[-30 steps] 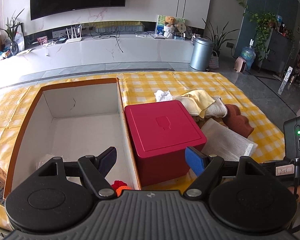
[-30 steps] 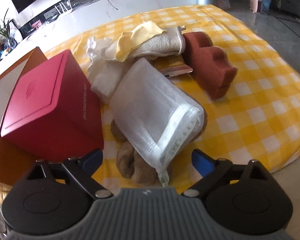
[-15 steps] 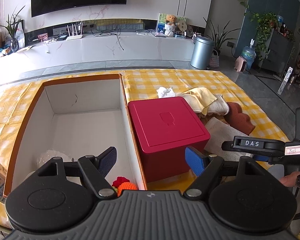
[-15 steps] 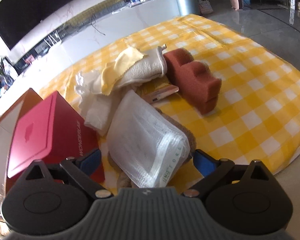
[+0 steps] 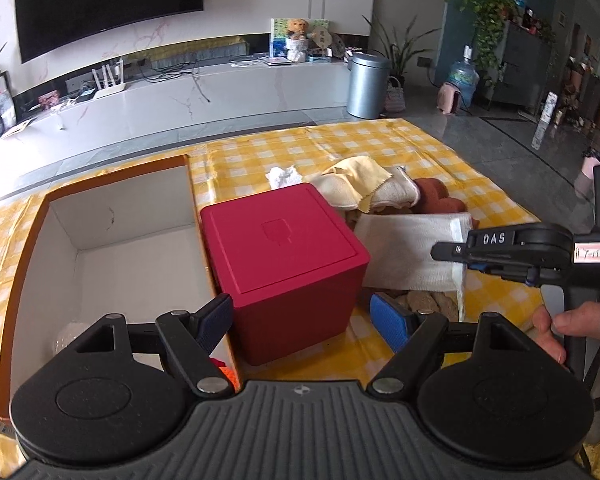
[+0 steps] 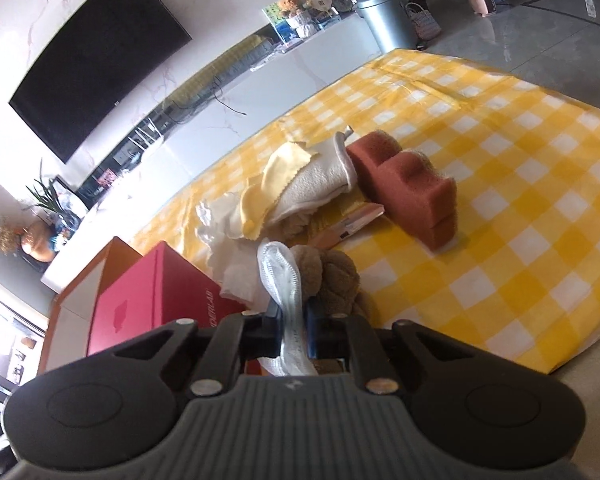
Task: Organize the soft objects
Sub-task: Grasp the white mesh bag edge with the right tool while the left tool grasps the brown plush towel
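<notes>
Closing on the white pad (image 6: 286, 300) at lower centre of its view, the right gripper (image 6: 294, 330) pinches the pad's edge above a brown plush (image 6: 334, 276). At lower centre of the left view, the left gripper (image 5: 302, 318) hangs with jaws wide apart and nothing between them, before the red box (image 5: 288, 268) and beside the carton (image 5: 100, 256) at left.

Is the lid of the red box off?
No, the red box sits closed beside the open cardboard box, its flat lid seated flush on top.
</notes>
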Motion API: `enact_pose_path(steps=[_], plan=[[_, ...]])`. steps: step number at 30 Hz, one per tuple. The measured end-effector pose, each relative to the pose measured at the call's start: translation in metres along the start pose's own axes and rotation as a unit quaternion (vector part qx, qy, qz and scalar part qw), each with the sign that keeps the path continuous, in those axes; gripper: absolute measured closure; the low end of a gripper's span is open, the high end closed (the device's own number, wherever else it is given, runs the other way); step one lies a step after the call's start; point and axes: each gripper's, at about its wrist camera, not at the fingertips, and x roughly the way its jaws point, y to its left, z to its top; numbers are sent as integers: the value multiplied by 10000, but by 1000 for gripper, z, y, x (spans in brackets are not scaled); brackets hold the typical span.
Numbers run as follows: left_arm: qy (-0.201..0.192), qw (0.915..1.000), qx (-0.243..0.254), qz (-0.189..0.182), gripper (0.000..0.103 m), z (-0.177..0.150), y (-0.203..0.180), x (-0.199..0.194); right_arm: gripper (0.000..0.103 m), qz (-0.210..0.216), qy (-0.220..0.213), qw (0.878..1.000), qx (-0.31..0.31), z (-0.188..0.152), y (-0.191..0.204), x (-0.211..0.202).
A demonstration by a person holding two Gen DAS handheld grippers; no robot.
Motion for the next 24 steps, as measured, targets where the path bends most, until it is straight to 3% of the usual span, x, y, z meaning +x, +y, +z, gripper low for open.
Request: enact_pose_path(steps=[6, 10, 13, 17, 21, 24], plan=[[357, 9985, 351, -233, 11, 15, -25, 23, 93, 867, -816, 9896, 802, 13, -30, -39], [533, 9964, 553, -346, 11, 21, -54, 43, 94, 481, -1385, 9832, 1089, 16, -51, -61], [725, 9934, 787, -409, 11, 27, -76, 61, 93, 470, -1365, 9812, 1278, 17, -66, -62], [820, 9922, 798, -494, 11, 31, -92, 79, 94, 564, -994, 9808, 1578, 16, -79, -45], [1108, 9867, 830, -855, 11, 27, -105, 97, 94, 893, -747, 9776, 1754, 16, -83, -32], [1095, 9860, 711, -1039, 11, 22, -109, 102, 94, 1174, -588, 9756, 1758, 16, -79, -27]])
